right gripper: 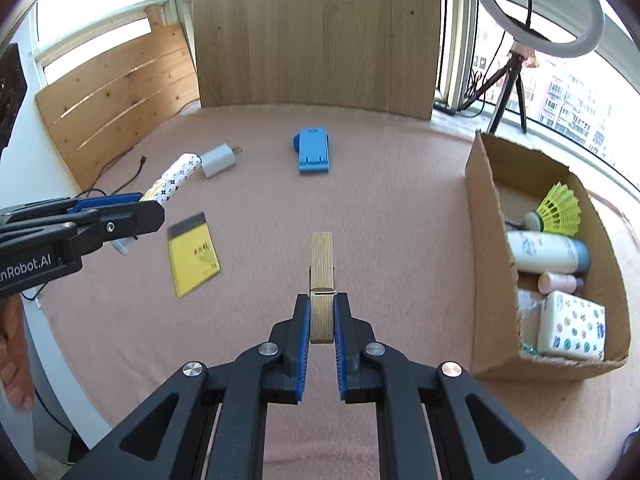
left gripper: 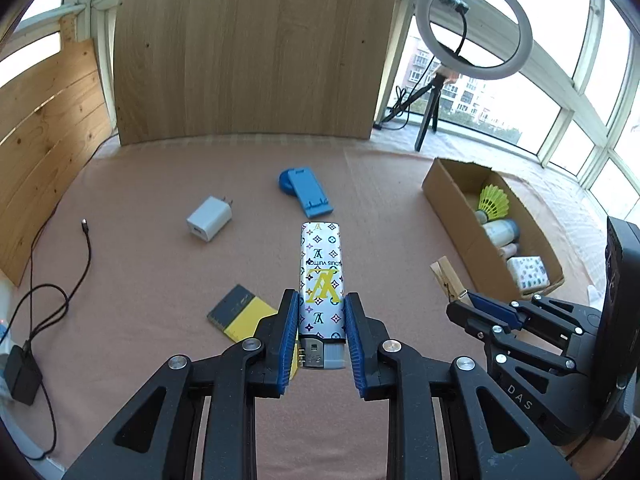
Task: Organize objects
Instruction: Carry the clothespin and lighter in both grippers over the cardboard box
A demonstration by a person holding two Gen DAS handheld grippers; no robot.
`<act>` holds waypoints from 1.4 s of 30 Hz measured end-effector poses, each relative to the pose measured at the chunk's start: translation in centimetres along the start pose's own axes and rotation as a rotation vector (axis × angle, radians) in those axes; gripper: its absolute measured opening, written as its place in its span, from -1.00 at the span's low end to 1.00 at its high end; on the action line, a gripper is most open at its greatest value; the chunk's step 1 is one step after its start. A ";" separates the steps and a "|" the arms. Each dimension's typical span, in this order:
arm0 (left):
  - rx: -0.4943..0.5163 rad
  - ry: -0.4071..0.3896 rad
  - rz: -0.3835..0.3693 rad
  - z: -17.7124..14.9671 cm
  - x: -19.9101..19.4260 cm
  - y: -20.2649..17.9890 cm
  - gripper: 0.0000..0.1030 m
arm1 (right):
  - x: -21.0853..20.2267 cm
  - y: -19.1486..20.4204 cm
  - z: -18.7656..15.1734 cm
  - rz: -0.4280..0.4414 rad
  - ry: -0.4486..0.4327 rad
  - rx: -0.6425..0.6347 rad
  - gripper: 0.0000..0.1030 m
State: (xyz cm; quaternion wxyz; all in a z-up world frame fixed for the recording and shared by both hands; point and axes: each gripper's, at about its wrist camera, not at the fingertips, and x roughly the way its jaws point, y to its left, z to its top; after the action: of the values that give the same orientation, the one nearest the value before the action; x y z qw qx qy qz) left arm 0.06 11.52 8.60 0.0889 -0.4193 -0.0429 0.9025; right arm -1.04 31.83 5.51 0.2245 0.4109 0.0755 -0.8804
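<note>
Lighter, patterned white with a yellow logo, sits pinched between the blue pads of the left hand-held gripper, its metal head nearest the camera and its body raised above the pink-covered counter. The right hand-held gripper is clamped on a wooden clothespin, which sticks forward past its tips, also off the surface. Below and left of the lighter lies a yellow and grey card, flat on the cover. Farther out rest a white charger plug and, beyond it to the right, a blue phone stand, well apart from each other. At the right edge stands an open cardboard box holding a yellow shuttlecock, a white bottle, a small pink bottle and a printed tissue pack. A black cable trails along the left side. At the back a wooden board stands upright, with a ring light on a tripod by the windows.
</note>
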 end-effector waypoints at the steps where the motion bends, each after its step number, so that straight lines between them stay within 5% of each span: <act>1: 0.002 -0.014 -0.002 0.5 -0.7 -0.2 -0.52 | -0.7 0.1 0.7 0.000 -0.022 -0.001 -0.80; 8: 0.018 -0.070 0.009 2.6 -2.8 -1.1 -0.52 | -4.0 0.8 4.1 -0.009 -0.135 -0.019 -0.80; 22: 0.083 -0.058 -0.016 4.0 -1.0 -5.8 -0.52 | -5.4 -2.7 3.8 -0.019 -0.164 0.016 -0.80; 42: 0.237 0.004 -0.143 6.9 5.9 -20.2 -0.52 | -8.0 -15.1 0.4 -0.111 -0.169 0.162 -0.80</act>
State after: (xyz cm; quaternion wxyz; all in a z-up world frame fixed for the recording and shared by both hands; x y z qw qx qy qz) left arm -6.45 32.42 11.75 0.2020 -0.4036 0.0342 0.8917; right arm -3.73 47.79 11.03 0.1472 0.3472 0.0075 -0.9261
